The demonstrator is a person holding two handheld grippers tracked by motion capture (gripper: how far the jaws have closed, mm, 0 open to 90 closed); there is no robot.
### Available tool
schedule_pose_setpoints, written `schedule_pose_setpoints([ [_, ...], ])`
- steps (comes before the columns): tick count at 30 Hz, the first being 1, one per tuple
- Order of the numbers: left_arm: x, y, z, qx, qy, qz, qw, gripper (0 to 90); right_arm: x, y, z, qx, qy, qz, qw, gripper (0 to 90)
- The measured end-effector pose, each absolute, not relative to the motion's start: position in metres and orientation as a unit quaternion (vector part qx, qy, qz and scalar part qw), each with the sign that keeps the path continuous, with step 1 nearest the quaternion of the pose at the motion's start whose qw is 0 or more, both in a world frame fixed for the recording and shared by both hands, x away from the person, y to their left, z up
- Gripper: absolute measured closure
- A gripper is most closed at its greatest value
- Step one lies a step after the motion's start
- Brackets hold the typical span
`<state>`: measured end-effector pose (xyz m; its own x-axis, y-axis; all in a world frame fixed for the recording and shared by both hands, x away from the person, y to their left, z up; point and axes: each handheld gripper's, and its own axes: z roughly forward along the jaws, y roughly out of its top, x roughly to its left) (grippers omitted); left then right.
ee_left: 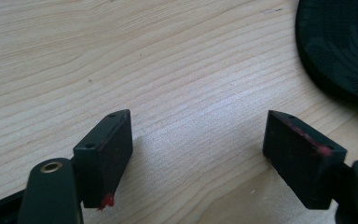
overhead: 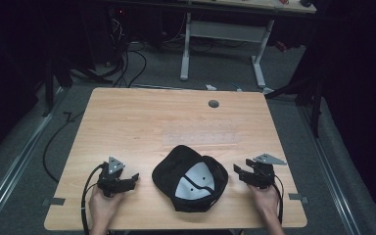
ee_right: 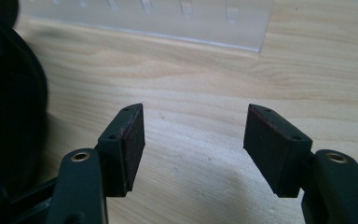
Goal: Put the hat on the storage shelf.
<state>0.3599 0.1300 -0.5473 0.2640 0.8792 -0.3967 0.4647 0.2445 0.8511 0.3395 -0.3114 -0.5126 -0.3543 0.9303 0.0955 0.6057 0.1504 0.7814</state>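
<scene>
Clearly upturned black cap (overhead: 190, 183), pale lining exposed

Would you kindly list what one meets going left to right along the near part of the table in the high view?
Left hand-held gripper → black cap, lying upside down → right hand-held gripper.

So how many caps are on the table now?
1. The cap lies upside down near the table's front edge, between the left claw and the right claw. Nothing looks hidden.
</scene>
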Motion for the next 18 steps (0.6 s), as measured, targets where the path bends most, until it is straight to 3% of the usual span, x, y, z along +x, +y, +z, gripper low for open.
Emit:
schedule_pose_setpoints([
  [18,0.361,0.131,-0.548,0.582,0.579,0.196,0.537,23.2,0.331,-0.297,-0.476,0.486,0.734,0.433,0.192,42.6],
])
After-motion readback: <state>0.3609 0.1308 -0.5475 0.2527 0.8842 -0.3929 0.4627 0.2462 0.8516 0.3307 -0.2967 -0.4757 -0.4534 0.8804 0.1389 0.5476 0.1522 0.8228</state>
